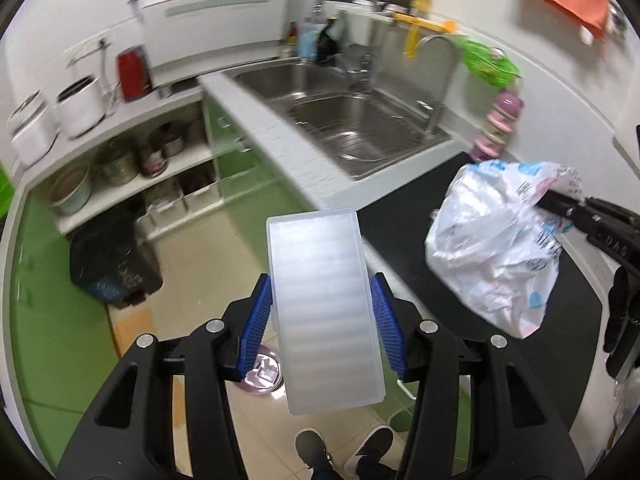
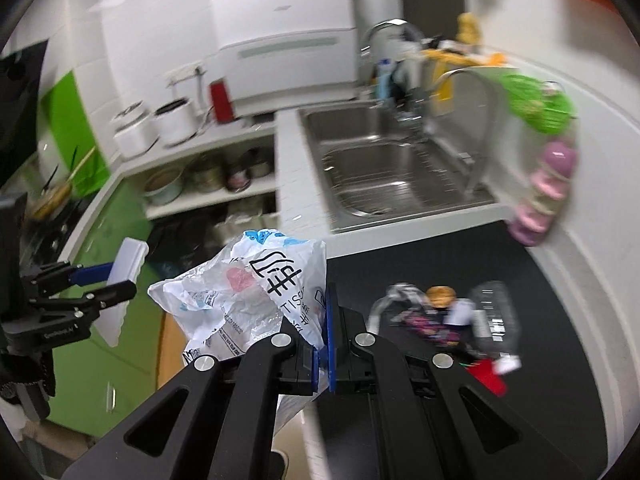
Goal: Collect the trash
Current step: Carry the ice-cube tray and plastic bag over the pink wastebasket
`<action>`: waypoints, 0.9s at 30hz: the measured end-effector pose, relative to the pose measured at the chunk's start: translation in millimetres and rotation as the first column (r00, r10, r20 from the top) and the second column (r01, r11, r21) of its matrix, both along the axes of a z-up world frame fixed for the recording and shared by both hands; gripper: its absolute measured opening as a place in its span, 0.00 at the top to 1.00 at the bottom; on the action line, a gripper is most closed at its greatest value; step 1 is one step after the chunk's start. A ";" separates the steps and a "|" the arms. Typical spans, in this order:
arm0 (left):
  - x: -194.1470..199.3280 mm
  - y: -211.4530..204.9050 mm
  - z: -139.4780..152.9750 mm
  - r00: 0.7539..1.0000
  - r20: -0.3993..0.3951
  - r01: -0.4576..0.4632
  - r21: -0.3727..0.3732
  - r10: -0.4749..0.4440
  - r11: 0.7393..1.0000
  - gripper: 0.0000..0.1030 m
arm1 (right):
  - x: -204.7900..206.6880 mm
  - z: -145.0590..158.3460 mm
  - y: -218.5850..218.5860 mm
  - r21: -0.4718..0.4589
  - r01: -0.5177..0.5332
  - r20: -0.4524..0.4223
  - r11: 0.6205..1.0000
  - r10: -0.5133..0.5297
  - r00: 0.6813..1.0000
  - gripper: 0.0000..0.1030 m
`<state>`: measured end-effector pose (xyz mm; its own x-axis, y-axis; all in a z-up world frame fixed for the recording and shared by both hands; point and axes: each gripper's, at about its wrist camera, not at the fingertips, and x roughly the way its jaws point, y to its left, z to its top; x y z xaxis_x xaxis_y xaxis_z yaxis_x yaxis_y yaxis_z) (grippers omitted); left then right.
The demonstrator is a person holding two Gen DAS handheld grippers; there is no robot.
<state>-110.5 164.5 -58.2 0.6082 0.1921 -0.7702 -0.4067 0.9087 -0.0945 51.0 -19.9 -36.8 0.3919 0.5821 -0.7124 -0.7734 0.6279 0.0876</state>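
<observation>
In the left wrist view my left gripper (image 1: pixel 320 284) is shut on a translucent white plastic box (image 1: pixel 324 312), its blue pads pressing on the two long sides, held over the floor. At the right of that view my right gripper (image 1: pixel 560 204) grips a crumpled white printed plastic bag (image 1: pixel 492 240) above the black countertop (image 1: pixel 400 220). The right wrist view shows the right gripper (image 2: pixel 328 308) shut on that bag (image 2: pixel 240 284), and the left gripper (image 2: pixel 116 276) with the box (image 2: pixel 128 264) at the left. More trash lies on the counter: a clear bottle (image 2: pixel 494 316), wrappers (image 2: pixel 424 320), a red piece (image 2: pixel 488 376).
A black-lined bin (image 1: pixel 112 256) stands on the floor by open shelves with pots (image 1: pixel 120 160). A steel double sink (image 1: pixel 360 132) lies beyond the counter. A pink bowl (image 1: pixel 260 372) and a person's shoes (image 1: pixel 316 448) are on the floor below.
</observation>
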 end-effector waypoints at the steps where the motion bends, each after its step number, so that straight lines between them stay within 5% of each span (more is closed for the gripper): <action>1: -5.0 6.6 -4.0 1.000 -0.003 -0.012 -0.002 0.012 1.000 0.51 | -2.9 -5.9 9.3 -0.007 -0.013 -0.005 1.000 0.013 1.000 0.98; 9: -39.6 71.0 -83.8 0.993 -0.072 -0.103 -0.072 0.098 0.992 0.51 | -30.0 -86.5 96.6 -0.117 -0.104 -0.057 0.988 0.097 0.994 0.98; 27: -14.9 149.5 -437.6 0.947 -0.295 -0.201 -0.236 0.127 0.951 0.50 | -41.6 -352.4 179.4 -0.324 -0.171 -0.131 0.931 0.135 0.982 0.98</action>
<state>-125.4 314.0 -495.8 0.3440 0.0417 -0.9380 -0.5917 0.7853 -0.1821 9.4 159.5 -389.2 0.2296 0.3518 -0.9075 -0.8600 0.5100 -0.0198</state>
